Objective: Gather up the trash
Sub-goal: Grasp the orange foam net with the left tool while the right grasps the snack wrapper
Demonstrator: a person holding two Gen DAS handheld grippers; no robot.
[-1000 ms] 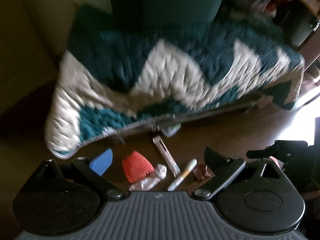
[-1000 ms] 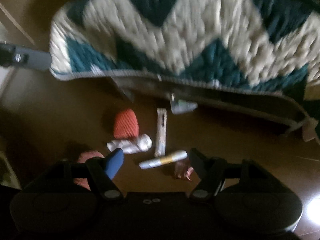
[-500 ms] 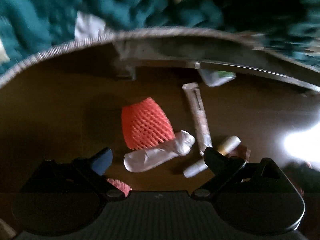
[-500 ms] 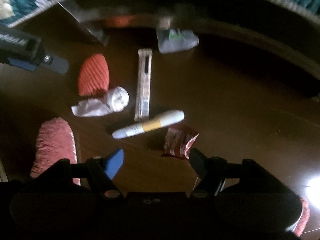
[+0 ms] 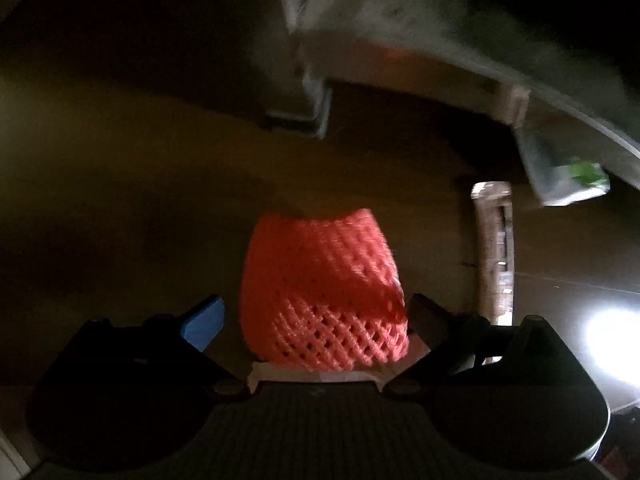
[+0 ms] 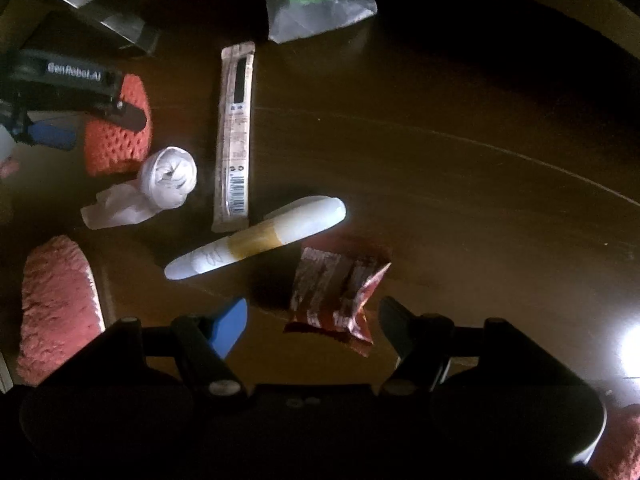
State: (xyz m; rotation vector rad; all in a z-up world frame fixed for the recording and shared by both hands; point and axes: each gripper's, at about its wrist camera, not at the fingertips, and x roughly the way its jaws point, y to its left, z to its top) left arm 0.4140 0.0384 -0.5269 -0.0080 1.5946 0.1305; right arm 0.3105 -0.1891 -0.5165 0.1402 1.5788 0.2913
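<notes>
White wad (image 5: 320, 376) mostly hidden beneath orange foam net (image 5: 324, 292).

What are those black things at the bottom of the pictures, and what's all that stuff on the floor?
Those are two claws that a person holds, one in each hand. Each has a little camera looking along its fingers, so each picture is one claw's own view.

The left claw is open, its fingers on either side of an orange foam net. The right claw is open over a crumpled red wrapper. Neither holds anything yet.

On the dark wooden floor there's also a white and yellow tube, a long thin packet, a crumpled white tissue and a clear bag. It's trash to be collected.
</notes>
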